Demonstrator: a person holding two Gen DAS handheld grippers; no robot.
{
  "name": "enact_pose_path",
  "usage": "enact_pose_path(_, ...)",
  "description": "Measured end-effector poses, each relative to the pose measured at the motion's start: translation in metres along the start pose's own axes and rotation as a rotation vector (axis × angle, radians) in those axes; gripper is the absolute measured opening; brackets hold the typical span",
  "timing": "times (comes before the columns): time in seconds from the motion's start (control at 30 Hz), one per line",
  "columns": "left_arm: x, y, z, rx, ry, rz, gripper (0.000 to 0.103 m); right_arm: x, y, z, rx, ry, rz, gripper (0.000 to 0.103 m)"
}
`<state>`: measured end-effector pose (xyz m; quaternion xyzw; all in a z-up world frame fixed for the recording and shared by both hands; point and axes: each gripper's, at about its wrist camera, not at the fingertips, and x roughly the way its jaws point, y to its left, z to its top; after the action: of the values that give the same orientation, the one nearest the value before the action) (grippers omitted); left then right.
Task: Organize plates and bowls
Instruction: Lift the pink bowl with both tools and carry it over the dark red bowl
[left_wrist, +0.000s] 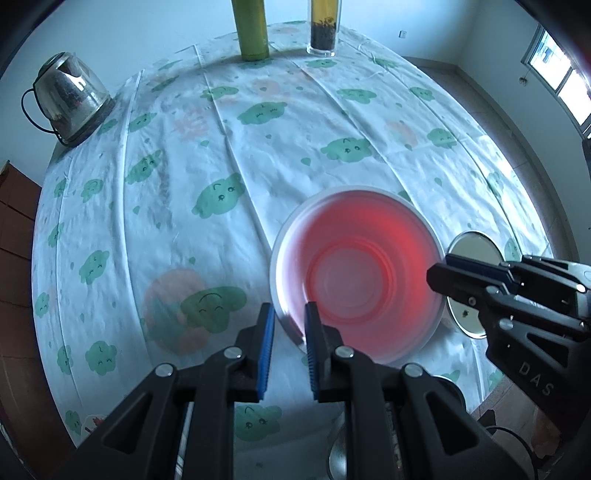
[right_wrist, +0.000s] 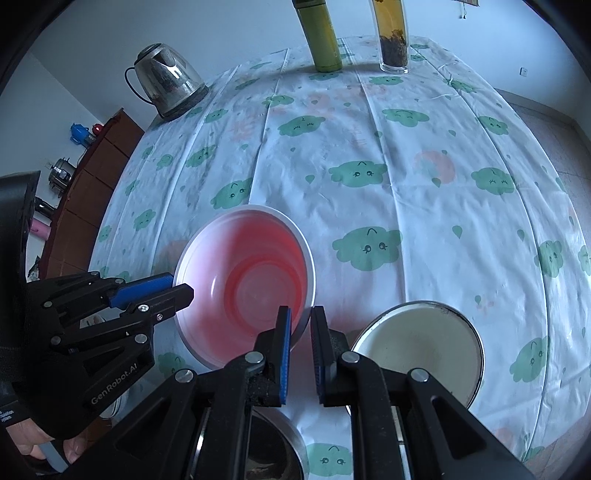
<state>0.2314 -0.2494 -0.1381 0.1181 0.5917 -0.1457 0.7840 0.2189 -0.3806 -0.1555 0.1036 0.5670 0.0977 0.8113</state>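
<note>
Both grippers pinch the red bowl, lifted over the table: left gripper on its near-left rim, right gripper opposite. Risk: thin-rim grips slip w/ uneven lift; bowl drops onto metal plate nearby.

A pink bowl with a pale rim is held above the tablecloth, tilted so its smooth, ringed inside faces up and toward the cameras, and each of its two opposite rim edges sits between a pair of black fingers. Just beside it on the cloth lies a round metal-rimmed plate with a cream-white face, lying flat. Another steel dish shows partly at the table's near edge.
</note>
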Motion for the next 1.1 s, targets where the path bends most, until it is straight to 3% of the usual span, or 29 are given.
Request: enact_pose_path(1.1,-0.050,-0.003,-0.040,-0.012,-0.044,-0.024,0.014,-0.041,0.023,-0.050,0.010,-0.035,0.031,0.012)
